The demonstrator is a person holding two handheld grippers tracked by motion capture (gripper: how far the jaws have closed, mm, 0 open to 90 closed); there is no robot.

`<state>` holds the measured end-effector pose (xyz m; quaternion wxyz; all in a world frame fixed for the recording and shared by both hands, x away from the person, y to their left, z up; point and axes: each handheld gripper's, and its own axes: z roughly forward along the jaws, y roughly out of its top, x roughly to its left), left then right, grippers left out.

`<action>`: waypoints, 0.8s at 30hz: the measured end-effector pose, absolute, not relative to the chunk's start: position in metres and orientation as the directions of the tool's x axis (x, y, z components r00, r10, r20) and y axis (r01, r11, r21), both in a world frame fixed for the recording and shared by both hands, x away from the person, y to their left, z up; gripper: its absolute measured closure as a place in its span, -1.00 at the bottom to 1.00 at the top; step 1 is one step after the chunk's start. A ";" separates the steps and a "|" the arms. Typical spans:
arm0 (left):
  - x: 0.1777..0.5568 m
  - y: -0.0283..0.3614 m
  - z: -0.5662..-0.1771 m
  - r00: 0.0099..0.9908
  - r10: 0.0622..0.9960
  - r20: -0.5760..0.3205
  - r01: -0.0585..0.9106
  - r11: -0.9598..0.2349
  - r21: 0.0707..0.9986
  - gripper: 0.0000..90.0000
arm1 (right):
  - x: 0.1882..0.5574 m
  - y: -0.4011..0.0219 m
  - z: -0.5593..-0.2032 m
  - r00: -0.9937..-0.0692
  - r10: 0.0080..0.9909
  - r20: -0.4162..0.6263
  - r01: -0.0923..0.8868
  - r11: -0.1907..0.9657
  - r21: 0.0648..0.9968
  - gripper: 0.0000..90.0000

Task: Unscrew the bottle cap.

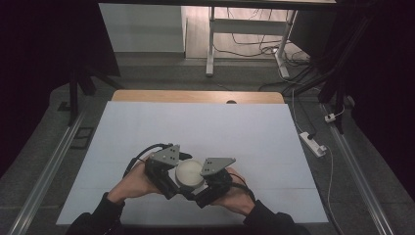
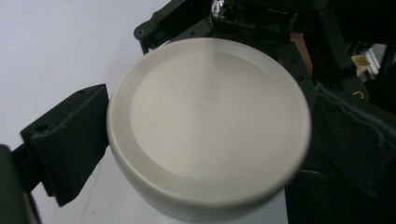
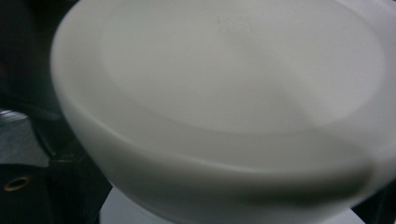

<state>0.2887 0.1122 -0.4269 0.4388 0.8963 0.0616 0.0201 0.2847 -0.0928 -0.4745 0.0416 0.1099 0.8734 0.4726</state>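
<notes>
High view counts out simply: one round white container [image 1: 189, 174], two grippers, two hands, one white sheet [image 1: 195, 132] spread over a wooden table [image 1: 195, 96]. The container sits near the front edge of the sheet, between the left gripper [image 1: 166, 171] and the right gripper [image 1: 208, 183], each carrying one grey three-cornered plate on top. The person's left hand [image 1: 132, 185] and right hand [image 1: 235, 196] come in from the bottom, dark sleeves cut off by the frame edge.

Left gripper view shows the container [image 2: 208, 126] from above, with a flat, cream-white top and a raised rim. One black jaw pad sits against its left side and the other against its right, so the left gripper's jaws are spread about as wide as the container and closed on its wall. The right gripper's frame shows behind it, partly hidden.

Right gripper view is blurred and very close to the container [image 3: 224, 102]; a faint moulded stamp on its top cannot be read. That gripper's own jaws are mostly covered, so I cannot tell whether they grip the wall or merely stand beside it.
</notes>
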 end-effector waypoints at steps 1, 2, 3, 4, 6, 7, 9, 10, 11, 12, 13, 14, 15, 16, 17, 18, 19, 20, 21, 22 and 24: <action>0.288 0.112 -0.427 0.993 0.120 -0.017 0.087 -0.606 0.790 -0.92 | 0.283 -0.092 -0.474 -0.975 0.221 0.030 0.146 0.533 0.834 -0.85; 0.288 0.112 -0.427 0.993 0.120 -0.017 0.087 -0.606 0.790 -0.88 | 0.283 -0.092 -0.474 -0.975 0.221 0.030 0.146 0.533 0.834 -0.85; 0.288 0.112 -0.428 0.993 0.116 -0.014 0.082 -0.608 0.790 -0.88 | 0.282 -0.091 -0.474 -0.977 0.210 0.026 0.137 0.536 0.833 -0.85; 0.288 0.111 -0.429 0.994 0.105 -0.018 0.079 -0.608 0.790 -0.85 | 0.281 -0.091 -0.475 -0.980 0.196 0.022 0.127 0.542 0.831 -0.85; 0.287 0.111 -0.430 0.995 0.096 -0.010 0.067 -0.608 0.791 -0.84 | 0.280 -0.090 -0.475 -0.981 0.192 0.018 0.122 0.544 0.830 -0.85; 0.287 0.111 -0.430 0.995 0.101 -0.011 0.071 -0.607 0.792 -0.84 | 0.280 -0.090 -0.475 -0.981 0.192 0.016 0.120 0.545 0.830 -0.85; 0.288 0.111 -0.431 0.992 0.123 -0.015 0.086 -0.600 0.795 -0.83 | 0.281 -0.091 -0.475 -0.978 0.208 0.015 0.129 0.545 0.828 -0.85; 0.288 0.110 -0.431 0.991 0.137 -0.015 0.094 -0.596 0.797 -0.83 | 0.281 -0.091 -0.475 -0.978 0.208 0.015 0.129 0.545 0.828 -0.85; 0.289 0.110 -0.431 0.988 0.153 -0.021 0.109 -0.589 0.801 -0.83 | 0.283 -0.092 -0.474 -0.973 0.229 0.012 0.138 0.545 0.827 -0.85; 0.289 0.109 -0.431 0.986 0.168 -0.025 0.120 -0.586 0.801 -0.83 | 0.284 -0.092 -0.475 -0.971 0.240 0.013 0.145 0.543 0.827 -0.85; 0.290 0.108 -0.432 0.982 0.189 -0.025 0.133 -0.585 0.800 -0.83 | 0.284 -0.092 -0.475 -0.971 0.240 0.013 0.145 0.543 0.827 -0.85; 0.290 0.106 -0.432 0.976 0.217 -0.023 0.149 -0.584 0.798 -0.83 | 0.284 -0.092 -0.475 -0.967 0.253 0.010 0.151 0.545 0.825 -0.85; 0.290 0.105 -0.432 0.972 0.233 -0.023 0.159 -0.584 0.796 -0.83 | 0.286 -0.093 -0.475 -0.960 0.279 0.003 0.162 0.548 0.821 -0.85; 0.290 0.103 -0.432 0.966 0.257 -0.023 0.174 -0.584 0.793 -0.83 | 0.286 -0.093 -0.475 -0.960 0.279 0.003 0.162 0.548 0.821 -0.85; 0.290 0.102 -0.432 0.960 0.280 -0.021 0.187 -0.582 0.792 -0.83 | 0.287 -0.093 -0.476 -0.956 0.293 0.001 0.169 0.547 0.820 -0.85; 0.289 0.100 -0.432 0.953 0.303 -0.019 0.200 -0.580 0.790 -0.83 | 0.288 -0.093 -0.476 -0.952 0.306 0.000 0.175 0.545 0.820 -0.85; 0.289 0.098 -0.432 0.944 0.329 -0.018 0.216 -0.576 0.788 -0.83 | 0.289 -0.094 -0.476 -0.948 0.319 -0.004 0.180 0.546 0.818 -0.85; 0.288 0.096 -0.432 0.936 0.352 -0.015 0.228 -0.572 0.788 -0.83 | 0.289 -0.094 -0.477 -0.943 0.332 -0.006 0.186 0.544 0.818 -0.85; 0.287 0.094 -0.432 0.927 0.374 -0.012 0.239 -0.568 0.787 -0.83 | 0.291 -0.095 -0.477 -0.936 0.353 -0.010 0.195 0.539 0.820 -0.85; 0.286 0.092 -0.432 0.918 0.396 -0.008 0.250 -0.564 0.787 -0.83 | 0.291 -0.095 -0.477 -0.932 0.361 -0.014 0.196 0.537 0.820 -0.85; 0.285 0.089 -0.432 0.904 0.428 -0.002 0.264 -0.553 0.790 -0.83 | 0.292 -0.096 -0.477 -0.929 0.371 -0.014 0.201 0.535 0.821 -0.85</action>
